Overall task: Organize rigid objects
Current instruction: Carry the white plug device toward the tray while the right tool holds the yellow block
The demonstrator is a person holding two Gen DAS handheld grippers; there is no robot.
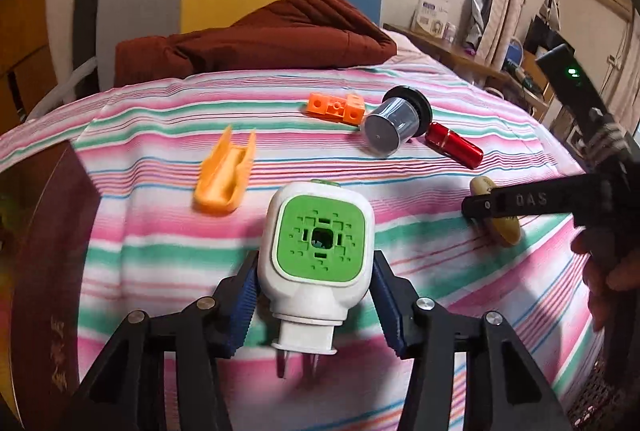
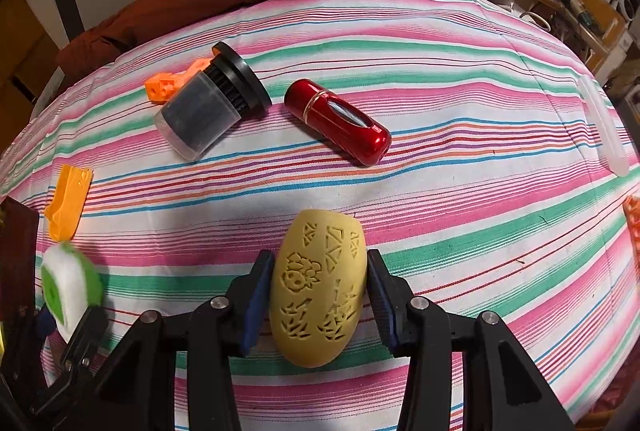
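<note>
My left gripper [image 1: 316,271] is shut on a white plug-in device with a green face [image 1: 318,247] and holds it above the striped bedsheet [image 1: 160,231]; it also shows in the right wrist view [image 2: 70,283]. My right gripper [image 2: 318,283] is shut on a yellow carved oval object [image 2: 318,291], also seen in the left wrist view [image 1: 508,231]. On the sheet lie an orange clip [image 1: 224,171], an orange block [image 1: 338,107], a clear cylinder with a black lid [image 2: 208,103] and a red metal case [image 2: 338,119].
A dark brown box [image 1: 48,251] stands at the left edge of the bed. A brown quilt [image 1: 260,35] lies at the far end. Another orange piece [image 2: 632,223] and a clear tube [image 2: 604,127] lie at the right edge of the sheet.
</note>
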